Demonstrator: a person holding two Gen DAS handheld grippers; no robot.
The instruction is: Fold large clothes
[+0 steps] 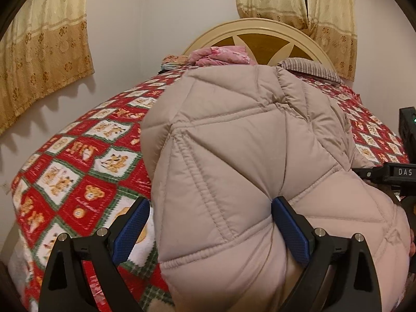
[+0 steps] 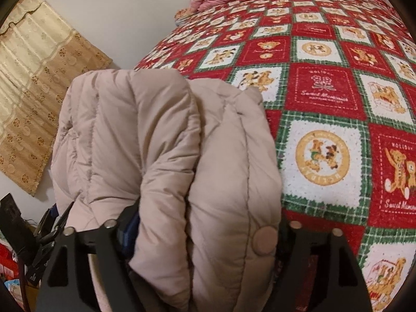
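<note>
A large beige quilted puffer jacket [image 1: 247, 156] lies bunched on the bed, its ribbed collar [image 1: 309, 69] toward the headboard. My left gripper [image 1: 210, 223] is wide apart, with a thick fold of the jacket bulging between its blue pads [image 1: 130, 231]; it looks open around the fold. In the right wrist view the jacket [image 2: 166, 161] fills the space between the jaws of my right gripper [image 2: 205, 239], which closes on a thick wad of it near a snap button [image 2: 264, 240]. The right gripper also shows at the right edge of the left wrist view [image 1: 397, 174].
The bed carries a red, green and white teddy-bear blanket [image 2: 325, 91]. Pink bedding [image 1: 221, 54] lies by the cream headboard [image 1: 260, 30]. Yellow curtains [image 1: 44, 49] hang on the wall to the left and behind. Clutter sits at the bed's left side [image 2: 15, 260].
</note>
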